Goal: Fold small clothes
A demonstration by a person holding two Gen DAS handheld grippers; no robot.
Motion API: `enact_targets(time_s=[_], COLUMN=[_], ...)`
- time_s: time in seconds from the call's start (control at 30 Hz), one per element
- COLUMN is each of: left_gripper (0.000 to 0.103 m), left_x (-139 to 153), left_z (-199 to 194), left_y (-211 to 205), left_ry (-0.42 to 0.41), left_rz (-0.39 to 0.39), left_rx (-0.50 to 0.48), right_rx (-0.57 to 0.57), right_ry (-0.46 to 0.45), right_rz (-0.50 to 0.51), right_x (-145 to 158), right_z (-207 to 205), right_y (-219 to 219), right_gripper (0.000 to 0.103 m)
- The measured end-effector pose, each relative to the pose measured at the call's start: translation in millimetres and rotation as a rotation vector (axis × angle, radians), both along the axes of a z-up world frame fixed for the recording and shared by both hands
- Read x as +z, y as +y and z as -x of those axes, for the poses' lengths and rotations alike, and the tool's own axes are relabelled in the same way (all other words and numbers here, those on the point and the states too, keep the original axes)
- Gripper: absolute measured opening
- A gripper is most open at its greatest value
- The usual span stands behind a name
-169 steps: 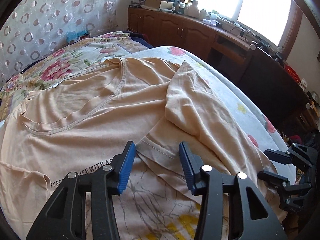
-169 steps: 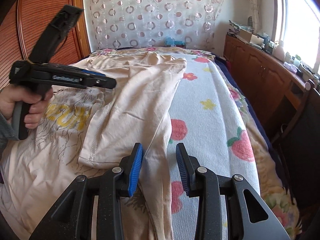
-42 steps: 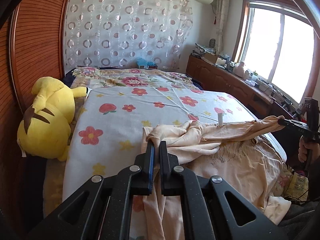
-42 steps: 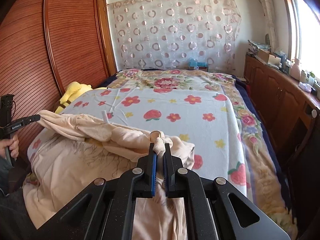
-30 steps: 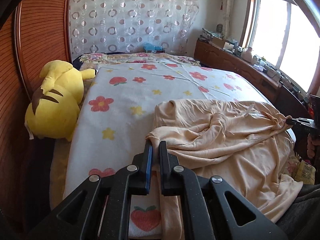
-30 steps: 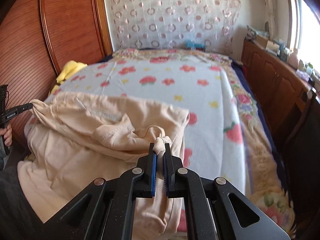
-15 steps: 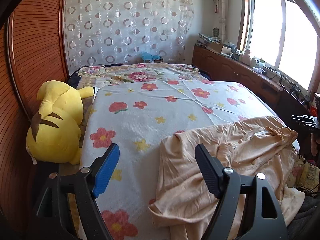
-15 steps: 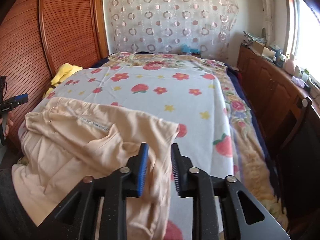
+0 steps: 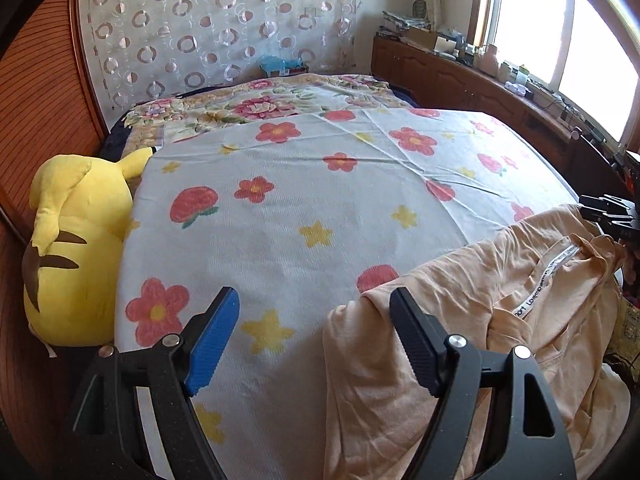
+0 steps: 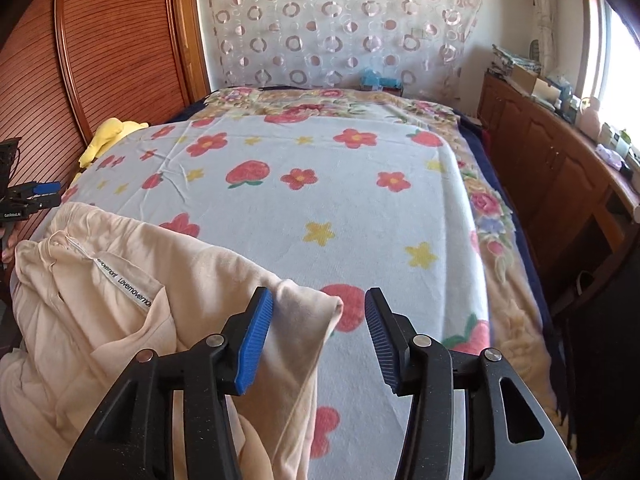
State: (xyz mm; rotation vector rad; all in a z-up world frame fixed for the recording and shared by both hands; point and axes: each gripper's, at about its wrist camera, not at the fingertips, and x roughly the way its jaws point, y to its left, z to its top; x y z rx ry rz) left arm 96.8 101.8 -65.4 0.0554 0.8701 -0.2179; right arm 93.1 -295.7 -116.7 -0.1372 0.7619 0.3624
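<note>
A peach T-shirt (image 9: 492,320) lies crumpled on the near edge of the flowered bed cover (image 9: 304,200), its neck label facing up, and part of it hangs over the edge. My left gripper (image 9: 314,338) stands open over the cover just left of the shirt's corner, with nothing between its fingers. In the right wrist view the shirt (image 10: 120,320) fills the lower left. My right gripper (image 10: 318,338) is opening, and the shirt's loose corner lies between its blue pads (image 10: 254,340) without being pressed. Each gripper shows small at the other view's edge.
A yellow plush toy (image 9: 72,248) lies along the bed's left side by the wooden wardrobe (image 10: 120,40). A low wooden cabinet (image 10: 560,176) with clutter on top runs under the window on the right. A circle-patterned curtain (image 10: 340,20) hangs behind the bed.
Both grippers were shut on the shirt's corners a second ago. They have let go and opened, and the shirt has settled in a heap at the bed's near edge.
</note>
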Motion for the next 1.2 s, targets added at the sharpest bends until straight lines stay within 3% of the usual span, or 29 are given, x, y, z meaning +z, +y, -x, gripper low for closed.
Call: enact_targets(time_s=[0.2,0.4,0.5,0.57,0.6,0.63,0.67,0.73,0.9,1.2], left_gripper=[0.075,0.056,0.042,0.026,0.02,0.01,0.008,0.007,0.007,0.007], left_x=[-13,-20,-18,-17,-16,-14,-10,3,63,186], left_z=[0,4,7,10,13,16,20,30,64,110], left_y=[-4,-10,-16,-21,-23,-26,-28,-30,-24,-15], left_ry=[0.063,0.086,0.089,0.092,0.086,0.073,0.047,0.001,-0.163,-0.467], left_rz=[0.027,0.034,0.04,0.046,0.041,0.024,-0.002,0.002,0.083,0.165], left_rx=[-0.017,-0.038,-0.055,-0.076,-0.082,-0.083,-0.07,-0.059,-0.037,-0.044], right_rx=[0.013,0.022,0.042,0.075,0.093,0.107,0.123,0.159,0.179,0.183], right_ry=[0.046,0.063,0.064,0.068,0.072,0.074,0.079,0.079,0.011,-0.308], right_rz=[0.03,0.03,0.036,0.041,0.043,0.044,0.038,0.026,-0.037,-0.089], right_x=[-2,-1,-1,-2,-2,-1,-1,0,28,163], right_z=[-10,-17,-15,-14,-13,-11,-10,-4,23,99], right_y=[-5,-5,-1,3,4,6,9,11,3,-23], right_gripper=[0.052,0.054,0.054,0.053,0.05,0.039,0.02,0.009,0.007,0.006])
